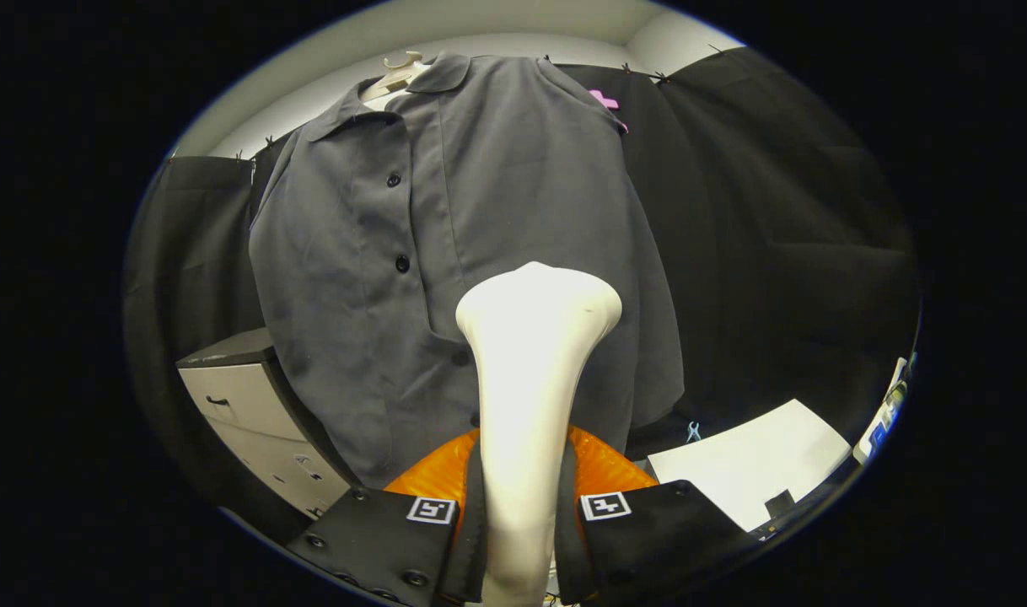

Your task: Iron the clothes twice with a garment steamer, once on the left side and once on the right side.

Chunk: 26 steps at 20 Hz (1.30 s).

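White plastic steamer (pixel 526 396) sits clamped in my gripper (pixel 520 523), both fingers pressing its handle, its head rising just ahead of them against the lower front of the grey shirt (pixel 446 253), which hangs on a hanger (pixel 400 72).

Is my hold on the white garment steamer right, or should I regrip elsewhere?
Keep it. The gripper clamps the white garment steamer on its narrow neck from both sides, below the flared head, which points at the grey button-up shirt.
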Each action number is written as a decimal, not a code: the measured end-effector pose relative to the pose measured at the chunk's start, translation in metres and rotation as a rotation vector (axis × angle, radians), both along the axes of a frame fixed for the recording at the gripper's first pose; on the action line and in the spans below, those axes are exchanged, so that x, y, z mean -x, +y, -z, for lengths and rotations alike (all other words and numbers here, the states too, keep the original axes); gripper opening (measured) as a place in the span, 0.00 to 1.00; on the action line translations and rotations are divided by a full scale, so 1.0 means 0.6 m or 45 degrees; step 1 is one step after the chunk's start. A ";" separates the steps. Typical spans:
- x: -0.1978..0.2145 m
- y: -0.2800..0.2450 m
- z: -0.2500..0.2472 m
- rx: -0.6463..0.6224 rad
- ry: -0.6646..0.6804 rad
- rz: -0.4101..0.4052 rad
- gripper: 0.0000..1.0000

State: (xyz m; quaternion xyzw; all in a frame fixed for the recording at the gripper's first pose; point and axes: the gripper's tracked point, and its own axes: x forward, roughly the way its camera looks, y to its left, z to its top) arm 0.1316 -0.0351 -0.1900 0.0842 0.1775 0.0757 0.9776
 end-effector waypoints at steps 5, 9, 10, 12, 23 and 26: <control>0.013 0.002 0.051 -0.036 0.095 0.015 0.40; 0.014 0.001 0.055 -0.032 0.095 0.023 0.40; 0.013 0.002 0.050 -0.034 0.088 0.026 0.40; 0.017 0.005 0.032 -0.029 0.069 0.032 0.40; 0.053 0.077 -0.154 0.024 -0.154 -0.036 0.40; 0.067 0.108 -0.215 -0.004 -0.226 -0.084 0.40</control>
